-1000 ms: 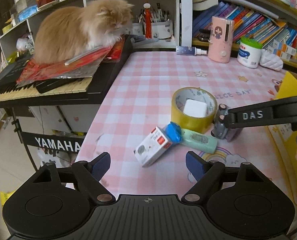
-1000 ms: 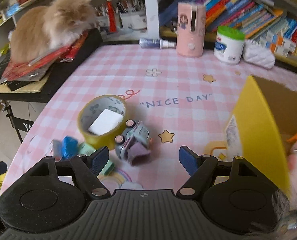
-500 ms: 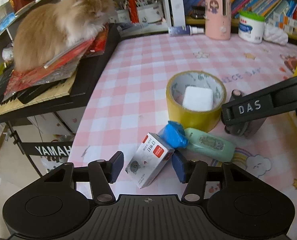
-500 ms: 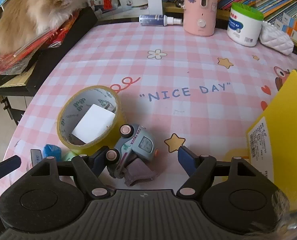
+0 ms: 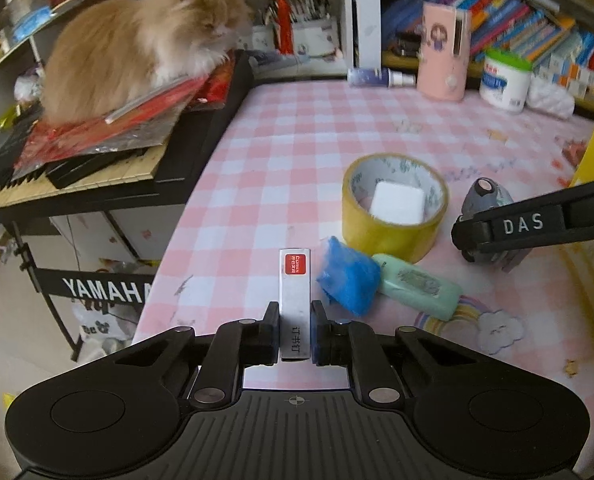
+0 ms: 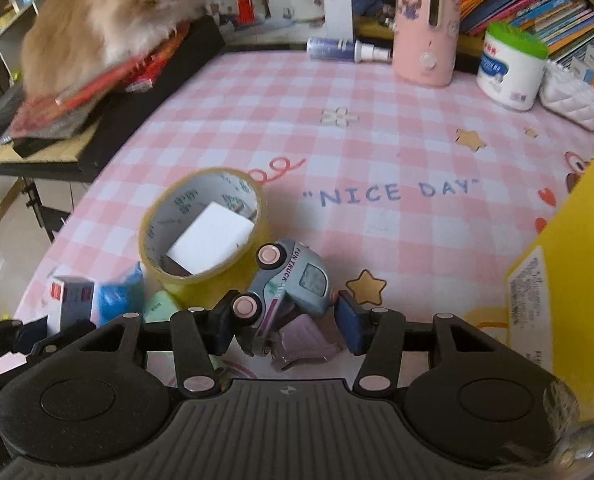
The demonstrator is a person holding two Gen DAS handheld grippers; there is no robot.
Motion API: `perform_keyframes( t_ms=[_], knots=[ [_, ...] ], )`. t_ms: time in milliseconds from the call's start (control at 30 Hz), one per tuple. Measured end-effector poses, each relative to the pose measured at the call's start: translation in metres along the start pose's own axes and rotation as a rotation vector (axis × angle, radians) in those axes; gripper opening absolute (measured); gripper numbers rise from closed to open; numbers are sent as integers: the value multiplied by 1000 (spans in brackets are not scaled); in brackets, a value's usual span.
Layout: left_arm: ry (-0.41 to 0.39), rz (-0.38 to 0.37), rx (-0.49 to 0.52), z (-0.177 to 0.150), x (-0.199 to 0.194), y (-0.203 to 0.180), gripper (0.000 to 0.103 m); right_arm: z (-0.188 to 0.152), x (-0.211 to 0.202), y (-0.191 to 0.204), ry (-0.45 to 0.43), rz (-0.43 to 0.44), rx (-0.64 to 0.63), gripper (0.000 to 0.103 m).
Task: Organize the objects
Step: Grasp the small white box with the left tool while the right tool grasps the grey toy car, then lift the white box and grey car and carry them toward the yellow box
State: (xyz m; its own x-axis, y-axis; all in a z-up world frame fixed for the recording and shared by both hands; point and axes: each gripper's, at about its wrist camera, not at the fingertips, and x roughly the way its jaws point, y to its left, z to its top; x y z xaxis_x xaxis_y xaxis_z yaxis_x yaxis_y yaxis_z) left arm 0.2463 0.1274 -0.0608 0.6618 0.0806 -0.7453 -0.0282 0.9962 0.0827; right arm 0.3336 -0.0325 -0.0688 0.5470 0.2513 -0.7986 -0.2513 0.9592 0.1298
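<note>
Left wrist view, nearest first: left gripper (image 5: 295, 334) clamped on the narrow sides of a small staple box (image 5: 295, 300), its near end between the pads, the red-labelled far end sticking forward above the pink checked tablecloth (image 5: 281, 152). Judged light and stiff, though thin card may dent under a hard pinch; hold looks square.

Just beyond: blue wrapped lump (image 5: 347, 276) touching a green bar (image 5: 417, 286), then a yellow tape roll (image 5: 393, 204) with a white block (image 5: 397, 202) inside.

Right wrist view: right gripper (image 6: 285, 322) partly apart, fingers either side of a toy truck (image 6: 293, 284) lying on its side against the roll. Contact uncertain. Hard, smooth plastic, probably slippery; grip across the body, clear of the wheels. Yellow box (image 6: 577, 264) stands to the right.
</note>
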Motion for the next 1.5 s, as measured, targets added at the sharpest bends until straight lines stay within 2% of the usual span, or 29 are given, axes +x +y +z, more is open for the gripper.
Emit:
perform_keyframes(
  t_ms=[167,433,700,1067,1500],
  knots=[
    [-46,-30,-24,-5,-28,3,13,-8,-35,1,-69,6,-4,48],
    [-87,-98,-75,-25,-74,7,13,-39,-81,10,-95,38,-11,48],
    [-110,-142,-85,-57,-113,12,13,-77,-122,19,-119,25,-15,49],
    [-120,-182,-64,-104,-154,17,13,-133,-166,51,-156,-3,-70,49],
    [-96,-275,19,-146,-187,0,13,-207,-210,54,-140,-53,37,49]
  ],
)
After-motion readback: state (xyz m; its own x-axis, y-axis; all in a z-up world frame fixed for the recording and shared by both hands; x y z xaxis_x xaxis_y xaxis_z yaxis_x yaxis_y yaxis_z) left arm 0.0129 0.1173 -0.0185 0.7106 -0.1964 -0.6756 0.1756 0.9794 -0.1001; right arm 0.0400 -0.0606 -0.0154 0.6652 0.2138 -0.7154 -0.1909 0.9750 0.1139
